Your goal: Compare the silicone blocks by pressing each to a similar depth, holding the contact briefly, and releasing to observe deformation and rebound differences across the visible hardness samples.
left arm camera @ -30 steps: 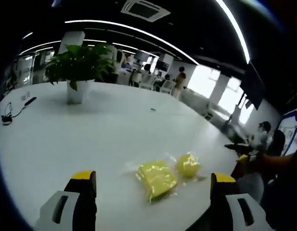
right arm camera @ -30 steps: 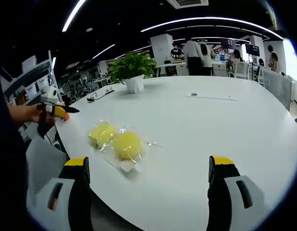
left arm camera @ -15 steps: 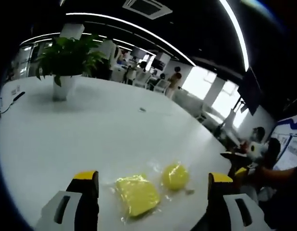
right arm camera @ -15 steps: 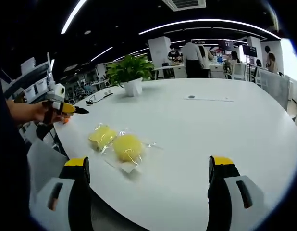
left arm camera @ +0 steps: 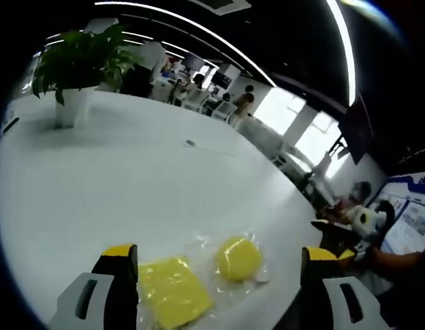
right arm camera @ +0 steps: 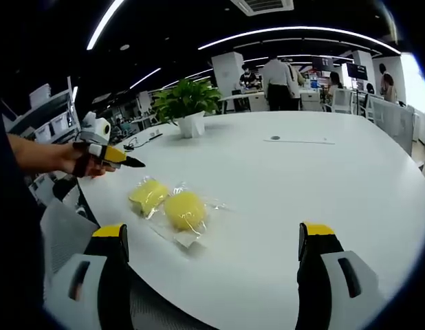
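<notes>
Left gripper view: the left gripper [left arm camera: 214, 292] has its fingers [left arm camera: 120, 285] wide apart and holds nothing. Between them, near the worktop's [left arm camera: 116, 172] near edge, lie two yellow silicone samples, each inside a clear wrapper [left arm camera: 199, 242]: a flat square block [left arm camera: 172, 292] close to the left finger and a round block [left arm camera: 237, 258] just beside it. The open fingers straddling the pair suggest the gripper is lining up for a first press, probably on the square block. A potted plant [left arm camera: 75, 69] stands well away towards the far edge. Compared with the frame of a second ago, the blocks sit lower and larger between the fingers and the plant has slid towards the picture's side: the camera has closed in, the blocks themselves lie as they did.

Right gripper view: the right gripper [right arm camera: 212, 265] hangs back off the worktop's [right arm camera: 302, 179] edge, fingers [right arm camera: 314, 265] apart and empty, likely waiting its turn. The round block [right arm camera: 185, 208] and square block [right arm camera: 148, 194] lie touching near that edge. The left gripper [right arm camera: 106, 152], held in a hand [right arm camera: 73, 159], points at them from the side; it has come nearer to them than a second ago.
</notes>
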{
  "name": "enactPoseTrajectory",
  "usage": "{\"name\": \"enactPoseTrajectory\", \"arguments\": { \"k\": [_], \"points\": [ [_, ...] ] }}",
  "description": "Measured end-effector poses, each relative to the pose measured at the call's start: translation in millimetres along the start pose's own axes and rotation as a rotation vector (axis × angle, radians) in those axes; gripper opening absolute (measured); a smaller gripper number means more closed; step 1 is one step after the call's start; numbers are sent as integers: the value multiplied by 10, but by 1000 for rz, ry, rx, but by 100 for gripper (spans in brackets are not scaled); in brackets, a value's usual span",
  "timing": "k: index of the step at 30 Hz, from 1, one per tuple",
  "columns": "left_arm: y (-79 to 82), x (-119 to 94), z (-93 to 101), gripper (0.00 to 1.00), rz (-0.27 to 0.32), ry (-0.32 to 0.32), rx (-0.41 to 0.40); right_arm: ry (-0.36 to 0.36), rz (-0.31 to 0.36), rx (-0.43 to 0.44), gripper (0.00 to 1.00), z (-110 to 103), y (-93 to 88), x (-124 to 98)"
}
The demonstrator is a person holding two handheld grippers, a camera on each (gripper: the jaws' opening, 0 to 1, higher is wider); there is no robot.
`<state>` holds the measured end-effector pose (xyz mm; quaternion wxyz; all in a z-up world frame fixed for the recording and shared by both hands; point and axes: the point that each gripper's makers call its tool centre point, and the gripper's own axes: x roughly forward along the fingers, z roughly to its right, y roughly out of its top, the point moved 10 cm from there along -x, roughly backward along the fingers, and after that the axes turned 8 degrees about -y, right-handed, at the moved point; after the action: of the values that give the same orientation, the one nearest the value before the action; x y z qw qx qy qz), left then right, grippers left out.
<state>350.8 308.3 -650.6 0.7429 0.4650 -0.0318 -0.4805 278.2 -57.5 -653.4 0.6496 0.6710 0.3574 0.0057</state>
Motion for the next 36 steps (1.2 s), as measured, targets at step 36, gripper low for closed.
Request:
{"name": "enactPoseTrajectory", "arguments": {
  "k": [36],
  "points": [
    [1, 813, -157, 89, -44, -56, -322, 0, 8, 13, 96, 1, 0, -90]
  ]
}}
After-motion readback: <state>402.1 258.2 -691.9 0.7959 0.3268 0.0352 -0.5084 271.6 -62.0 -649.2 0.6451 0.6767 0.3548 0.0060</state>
